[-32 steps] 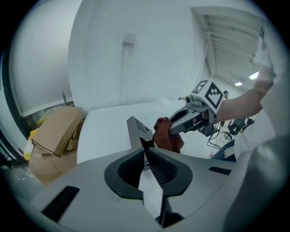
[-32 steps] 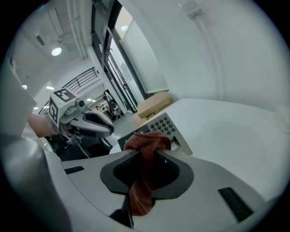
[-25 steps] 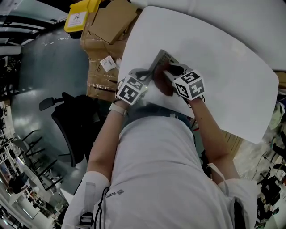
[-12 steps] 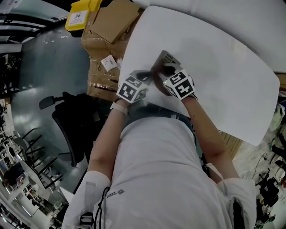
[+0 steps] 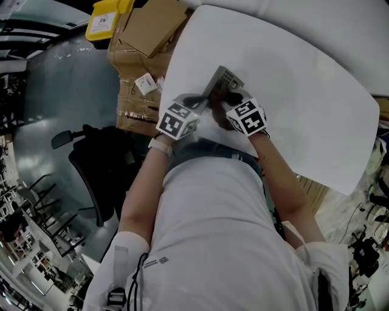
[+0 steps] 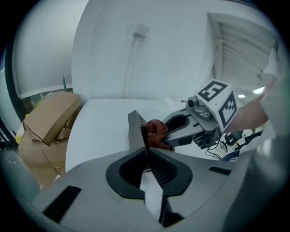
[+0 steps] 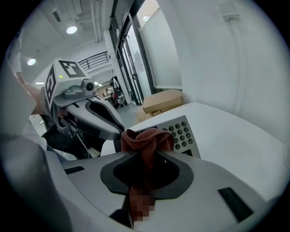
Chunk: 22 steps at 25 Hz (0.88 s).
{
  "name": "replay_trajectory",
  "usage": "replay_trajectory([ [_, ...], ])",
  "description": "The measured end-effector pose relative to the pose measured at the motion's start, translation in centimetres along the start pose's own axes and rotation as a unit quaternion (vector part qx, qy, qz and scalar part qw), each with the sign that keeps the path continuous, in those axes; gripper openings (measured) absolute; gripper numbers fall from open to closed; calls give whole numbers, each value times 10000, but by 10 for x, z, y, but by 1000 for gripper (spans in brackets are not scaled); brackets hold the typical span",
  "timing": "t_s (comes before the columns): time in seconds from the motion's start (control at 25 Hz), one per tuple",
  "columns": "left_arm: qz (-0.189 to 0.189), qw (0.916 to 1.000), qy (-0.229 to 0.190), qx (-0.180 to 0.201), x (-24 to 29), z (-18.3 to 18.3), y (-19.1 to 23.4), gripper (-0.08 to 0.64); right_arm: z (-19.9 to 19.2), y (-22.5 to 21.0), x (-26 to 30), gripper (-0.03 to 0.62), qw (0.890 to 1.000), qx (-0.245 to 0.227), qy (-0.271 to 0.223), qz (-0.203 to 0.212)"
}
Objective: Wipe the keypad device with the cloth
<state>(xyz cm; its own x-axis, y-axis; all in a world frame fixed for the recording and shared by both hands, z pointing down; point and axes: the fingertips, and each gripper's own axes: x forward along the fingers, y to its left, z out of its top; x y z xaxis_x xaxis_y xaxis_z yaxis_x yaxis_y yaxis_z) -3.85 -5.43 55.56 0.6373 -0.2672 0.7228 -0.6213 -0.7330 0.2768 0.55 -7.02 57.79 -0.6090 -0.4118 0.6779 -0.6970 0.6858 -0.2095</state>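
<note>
The grey keypad device (image 5: 222,81) (image 7: 179,132) is tilted up on its edge over the white table (image 5: 292,91). My left gripper (image 5: 200,101) (image 6: 146,152) is shut on the device's lower edge (image 6: 136,129) and holds it. My right gripper (image 5: 226,104) (image 7: 147,149) is shut on a reddish-brown cloth (image 7: 146,141) (image 6: 156,131). The bunched cloth presses against the device's face just left of the round keys.
Cardboard boxes (image 5: 146,36) and a yellow bin (image 5: 106,17) stand on the floor left of the table. A black office chair (image 5: 97,164) sits at the person's left. The table's near edge is close to the person's body.
The right gripper with the cloth slid left across the device's face, then came back a little to the right and down. The left gripper kept its hold and barely shifted.
</note>
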Motion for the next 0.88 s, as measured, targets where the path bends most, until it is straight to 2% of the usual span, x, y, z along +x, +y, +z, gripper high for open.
replay_trajectory([
  [0.52, 108, 9999, -47, 13, 1, -1, 1, 15, -40, -13, 1, 83, 9987, 426, 269, -74],
  [0.88, 89, 9999, -48, 9, 1, -1, 0, 15, -51, -16, -1, 83, 9978, 488, 429, -105],
])
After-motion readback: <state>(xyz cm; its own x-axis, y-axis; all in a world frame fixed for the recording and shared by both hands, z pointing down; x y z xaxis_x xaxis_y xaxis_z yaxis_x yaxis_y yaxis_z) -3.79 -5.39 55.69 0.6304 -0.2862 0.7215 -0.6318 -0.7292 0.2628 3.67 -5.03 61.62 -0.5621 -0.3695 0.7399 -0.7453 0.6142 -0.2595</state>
